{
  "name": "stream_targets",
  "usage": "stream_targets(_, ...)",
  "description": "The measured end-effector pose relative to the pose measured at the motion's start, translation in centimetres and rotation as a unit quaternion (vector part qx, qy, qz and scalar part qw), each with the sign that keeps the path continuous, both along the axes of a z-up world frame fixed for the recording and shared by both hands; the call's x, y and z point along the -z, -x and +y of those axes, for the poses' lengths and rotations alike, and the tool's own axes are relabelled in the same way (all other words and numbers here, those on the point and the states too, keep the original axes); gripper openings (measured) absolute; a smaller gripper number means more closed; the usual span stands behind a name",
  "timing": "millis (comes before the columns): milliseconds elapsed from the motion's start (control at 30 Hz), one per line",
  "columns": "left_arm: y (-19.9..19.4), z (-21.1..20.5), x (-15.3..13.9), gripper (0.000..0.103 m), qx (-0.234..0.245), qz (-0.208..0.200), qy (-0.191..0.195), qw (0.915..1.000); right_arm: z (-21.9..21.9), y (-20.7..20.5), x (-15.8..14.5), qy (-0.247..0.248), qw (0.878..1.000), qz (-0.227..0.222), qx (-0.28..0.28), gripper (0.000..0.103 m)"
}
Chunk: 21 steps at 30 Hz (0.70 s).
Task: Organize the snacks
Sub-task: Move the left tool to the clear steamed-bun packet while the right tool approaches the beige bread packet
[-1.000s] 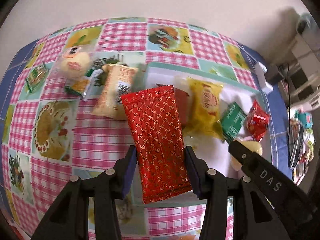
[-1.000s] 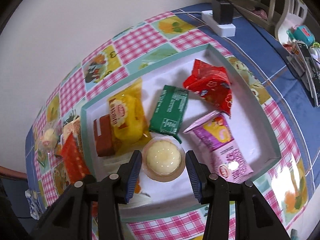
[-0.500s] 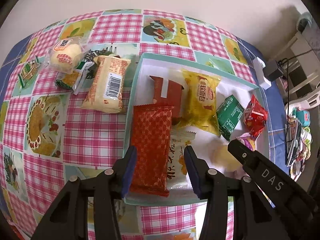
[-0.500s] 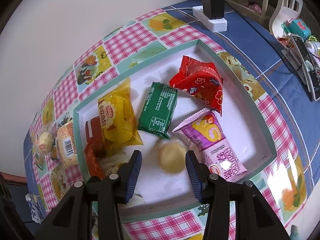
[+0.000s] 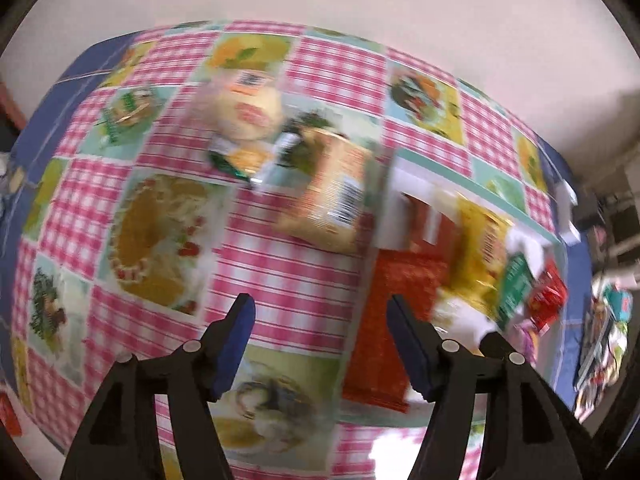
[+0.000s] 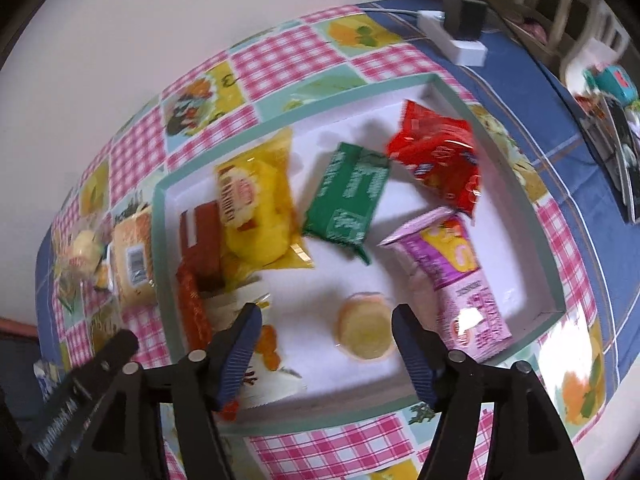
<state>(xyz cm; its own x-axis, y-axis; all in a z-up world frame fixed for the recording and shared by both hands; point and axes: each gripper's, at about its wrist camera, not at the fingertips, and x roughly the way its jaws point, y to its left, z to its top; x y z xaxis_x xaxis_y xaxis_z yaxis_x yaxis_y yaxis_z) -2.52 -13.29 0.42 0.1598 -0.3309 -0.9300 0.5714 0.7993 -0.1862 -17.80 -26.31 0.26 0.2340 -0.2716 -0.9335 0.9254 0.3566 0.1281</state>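
Note:
A white tray with a teal rim (image 6: 540, 216) holds a yellow packet (image 6: 256, 208), a green packet (image 6: 348, 204), a red bag (image 6: 440, 164), a pink packet (image 6: 452, 276) and a long red wafer packet (image 5: 392, 320). My right gripper (image 6: 326, 320) is opening. A round jelly cup (image 6: 366, 334) lies on the tray floor between its fingers, nearer the right one and free of both pads. My left gripper (image 5: 320, 320) is opening too, over the checked cloth just left of the tray, with nothing between its fingers. The left wrist view is blurred.
On the cloth left of the tray lie a beige packet with a barcode (image 5: 332, 200), a wrapped round bun (image 5: 248, 112) and a small green packet (image 5: 236, 160). A white power strip with a plug (image 6: 460, 40) sits behind the tray. Clutter lines the right side (image 6: 616, 120).
The left gripper let go of the red wafer packet in the tray and swung left over the cloth. The right gripper released the jelly cup onto the tray floor. Both jaws widened.

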Motion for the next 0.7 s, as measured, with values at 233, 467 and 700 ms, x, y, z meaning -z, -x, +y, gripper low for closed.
stream_targets(233, -3.2, 3.0, 0.4, 0.082, -0.069, -0.003, -0.005, 0.9976, 2.0, -2.6, -0.3, 0.018, 0.999, 0.001, -0.047, 0.089)
stream_targets(467, -6.0, 6.0, 0.6, 0.083, -0.124, -0.012, -0.015, 0.9921, 3.5, -4.5, -0.5, 0.033, 0.996, 0.005, -0.077, 0.103)
stream_targets(700, -8.3, 8.5, 0.7, 0.087, -0.161, -0.020, -0.022, 0.9864, 5.2, -6.4, -0.8, 0.044, 0.993, -0.001, -0.110, 0.103)
